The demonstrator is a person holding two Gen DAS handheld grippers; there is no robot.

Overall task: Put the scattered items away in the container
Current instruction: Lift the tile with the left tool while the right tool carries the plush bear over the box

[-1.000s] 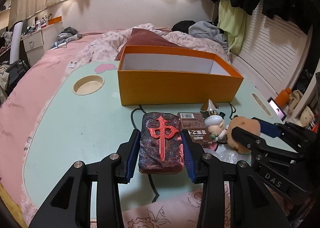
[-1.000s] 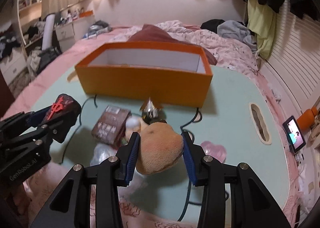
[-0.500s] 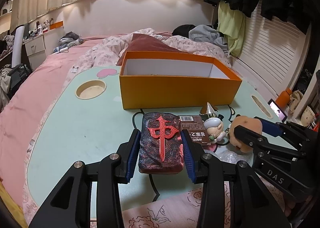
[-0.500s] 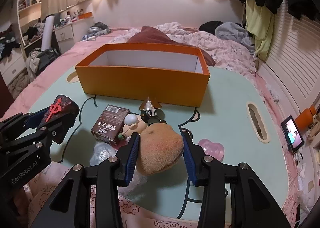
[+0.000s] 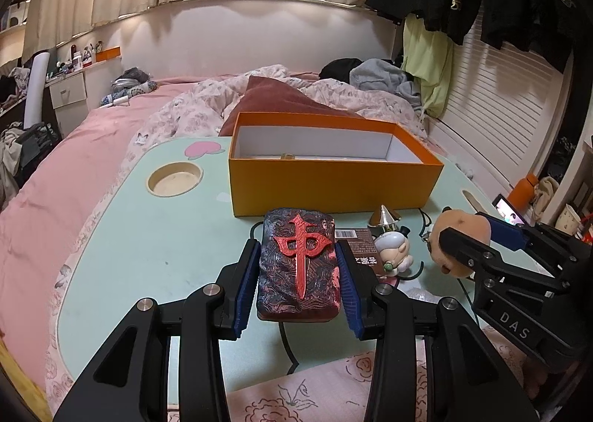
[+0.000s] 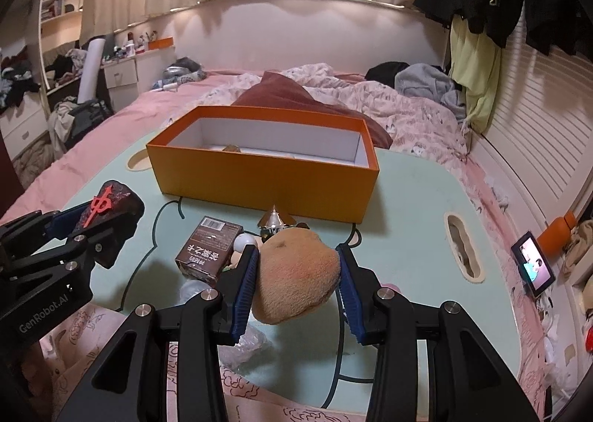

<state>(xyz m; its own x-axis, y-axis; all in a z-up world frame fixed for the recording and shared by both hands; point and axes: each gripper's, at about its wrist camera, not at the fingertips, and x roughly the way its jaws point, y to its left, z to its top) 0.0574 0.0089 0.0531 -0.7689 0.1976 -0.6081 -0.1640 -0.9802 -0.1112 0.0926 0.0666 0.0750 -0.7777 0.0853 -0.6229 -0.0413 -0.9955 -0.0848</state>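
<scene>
Here the left tool (image 5: 299,275) was held level above the near edge of the mint-green table (image 5: 148,236), its blue pads clamped on both long sides of a dark mahjong-style block (image 5: 299,266) bearing a raised red character. The block was lifted clear of the table, face up. To its right, the right tool (image 6: 296,281) pointed the same way, toward the orange box (image 6: 267,177), its two pads pressed tight against a tan plush toy (image 6: 296,273), also carried above the surface.

The box stood open at the far middle of the table, its white inside showing a small object low against the near wall, too hidden to identify. Between the tools and the box lay a brown carton (image 6: 209,248) with printed characters, a small white-headed figurine (image 5: 393,249) and a silver cone (image 5: 385,216), all close together just before the box's front wall. A crumpled clear wrapper (image 6: 252,342) lay under the right tool. A round cup recess (image 5: 175,179) was sunk into the table at left.
</scene>
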